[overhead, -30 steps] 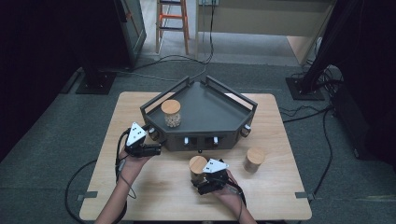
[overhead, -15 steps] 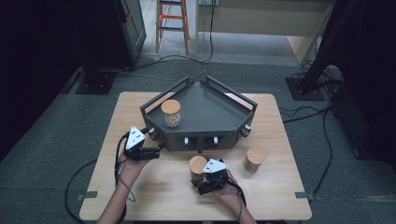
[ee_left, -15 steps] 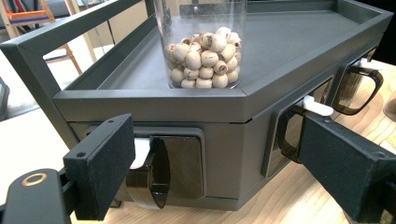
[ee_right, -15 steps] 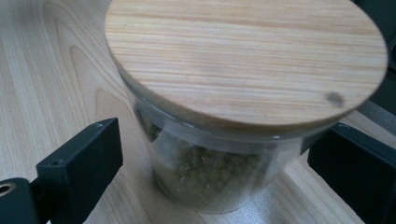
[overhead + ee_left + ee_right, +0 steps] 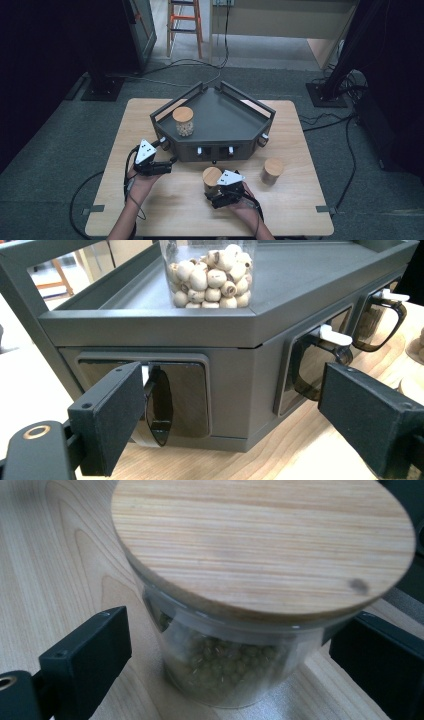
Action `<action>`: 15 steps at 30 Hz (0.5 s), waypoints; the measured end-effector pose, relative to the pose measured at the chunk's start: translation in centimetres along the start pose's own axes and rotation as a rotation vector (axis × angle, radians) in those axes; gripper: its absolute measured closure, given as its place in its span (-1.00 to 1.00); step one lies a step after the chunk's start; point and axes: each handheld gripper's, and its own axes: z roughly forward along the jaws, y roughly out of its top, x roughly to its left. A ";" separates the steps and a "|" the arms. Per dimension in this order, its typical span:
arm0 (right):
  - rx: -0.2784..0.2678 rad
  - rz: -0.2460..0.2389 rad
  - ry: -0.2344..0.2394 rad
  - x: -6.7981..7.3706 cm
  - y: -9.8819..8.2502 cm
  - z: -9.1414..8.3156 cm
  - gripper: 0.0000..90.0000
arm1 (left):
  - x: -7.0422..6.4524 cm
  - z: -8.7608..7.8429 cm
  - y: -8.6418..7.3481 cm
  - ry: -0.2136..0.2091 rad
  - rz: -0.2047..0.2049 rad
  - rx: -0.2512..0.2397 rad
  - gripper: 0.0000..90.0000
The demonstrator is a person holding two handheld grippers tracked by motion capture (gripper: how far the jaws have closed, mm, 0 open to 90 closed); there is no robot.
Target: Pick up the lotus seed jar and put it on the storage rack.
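Observation:
A dark grey five-sided stand [image 5: 225, 125] sits on the wooden table [image 5: 165, 215]. On its top stands a glass jar of pale round seeds [image 5: 183, 121] [image 5: 210, 277] with a wooden lid. My left gripper [image 5: 167, 165] [image 5: 235, 395] is open and faces the stand's left front panel, with nothing between its jaws. My right gripper [image 5: 216, 192] [image 5: 225, 645] is open around a wooden-lidded jar of green beans [image 5: 211, 177] [image 5: 225, 675]. Its left pad [image 5: 95, 650] stands clear of the glass. The right pad [image 5: 380, 665] is partly hidden under the lid.
A third wooden-lidded jar [image 5: 273, 170] stands on the table to the right of the bean jar. The stand's front panels carry smoky dark loops [image 5: 160, 405] and small white levers [image 5: 332, 335]. Cables trail off the table's near left edge.
My left gripper has drawn back a little from the stand toward the near edge. The right gripper and the jars have not moved.

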 end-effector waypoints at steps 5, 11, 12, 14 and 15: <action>0.002 -0.001 -0.002 0.1 0.0 0.0 -0.93 | -0.1 0.0 -0.3 0.001 0.002 -0.002 -0.75; 0.002 -0.002 -0.003 0.1 0.0 0.0 -0.93 | -0.3 -0.1 -0.8 0.001 0.000 -0.002 -0.75; 0.002 -0.003 -0.002 0.1 0.0 0.0 -0.93 | -0.3 -0.1 -0.9 0.001 -0.003 -0.004 -0.75; 0.002 -0.005 -0.003 0.1 0.0 0.0 -0.93 | -0.3 -0.1 -1.1 0.002 -0.003 -0.003 -0.75; 0.002 -0.004 -0.003 0.1 0.0 0.0 -0.93 | -0.3 -0.2 -1.2 0.001 -0.006 -0.004 -0.75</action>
